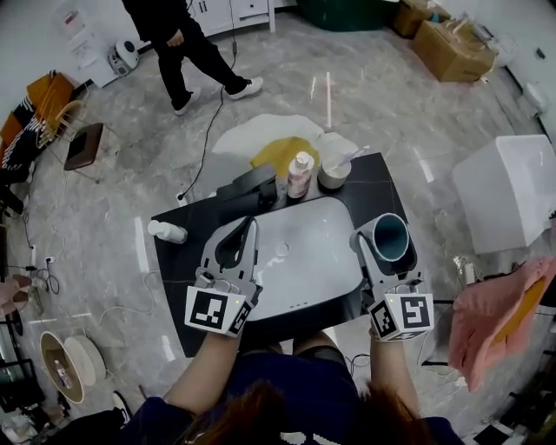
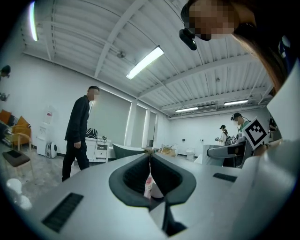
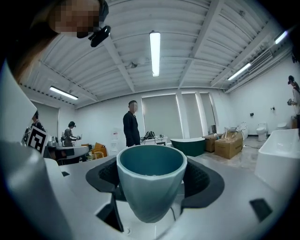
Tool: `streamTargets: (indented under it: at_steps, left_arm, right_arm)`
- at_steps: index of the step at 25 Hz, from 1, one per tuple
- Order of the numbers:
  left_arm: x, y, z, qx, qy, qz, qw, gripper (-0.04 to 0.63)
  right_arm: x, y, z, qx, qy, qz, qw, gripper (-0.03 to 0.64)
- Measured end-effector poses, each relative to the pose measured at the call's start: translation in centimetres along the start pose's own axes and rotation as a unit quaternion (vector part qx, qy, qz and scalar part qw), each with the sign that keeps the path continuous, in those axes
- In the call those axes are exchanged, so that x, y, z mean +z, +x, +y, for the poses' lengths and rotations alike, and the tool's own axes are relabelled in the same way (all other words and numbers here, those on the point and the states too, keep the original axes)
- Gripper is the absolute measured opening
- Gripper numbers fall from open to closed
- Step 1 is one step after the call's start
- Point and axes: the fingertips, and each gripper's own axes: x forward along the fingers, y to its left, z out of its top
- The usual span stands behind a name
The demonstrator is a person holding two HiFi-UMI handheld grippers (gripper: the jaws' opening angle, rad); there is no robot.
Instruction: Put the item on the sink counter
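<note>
Right now my right gripper point(image 1: 385, 235) stands wide around the teal cup point(image 3: 151, 183), both pads pressing its sides (it sits upright, mouth up), at the right end of the dark sink counter point(image 1: 178, 261), beside the white basin point(image 1: 304, 261). My left gripper point(image 1: 253, 222) is closed, tips meeting on nothing, over the basin's left rim.

Teal cup point(image 1: 390, 236), white sink point(image 1: 304, 261), black counter point(image 1: 178, 269), grey marbled floor point(image 1: 391, 113).

- grippers: two, left gripper point(image 1: 251, 224), right gripper point(image 1: 387, 233)
- bottles: two, upright bottle point(image 1: 301, 174), lying bottle point(image 1: 167, 231)
- cup point(image 3: 150, 187): one
- bowl point(image 1: 334, 175): one
- sink point(image 1: 304, 252): one
- counter point(image 1: 176, 287): one
- boxes point(image 1: 452, 48) point(image 1: 415, 16): two
</note>
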Motion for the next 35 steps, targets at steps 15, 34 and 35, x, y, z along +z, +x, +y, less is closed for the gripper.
streamTargets:
  at_steps: [15,34,35]
  left_arm:
    - [-6.6,9.7,-2.2,-0.011,-0.016,0.047,0.9987,0.023]
    - [-9.0,11.2,-2.3,-0.015,-0.011,0.073,0.9971,0.023]
    - [-8.9,11.2,-2.3,-0.014,-0.011,0.073,0.9972,0.023]
  right_arm:
    - [-9.9,8.7,-9.6,-0.014,-0.045,0.062,0.997,0.4]
    - [-16.9,11.3,-12.2,-0.026,-0.078,0.11,0.991,0.411]
    - [-17.0,11.2,-12.2,-0.026,-0.077,0.114,0.99,0.411]
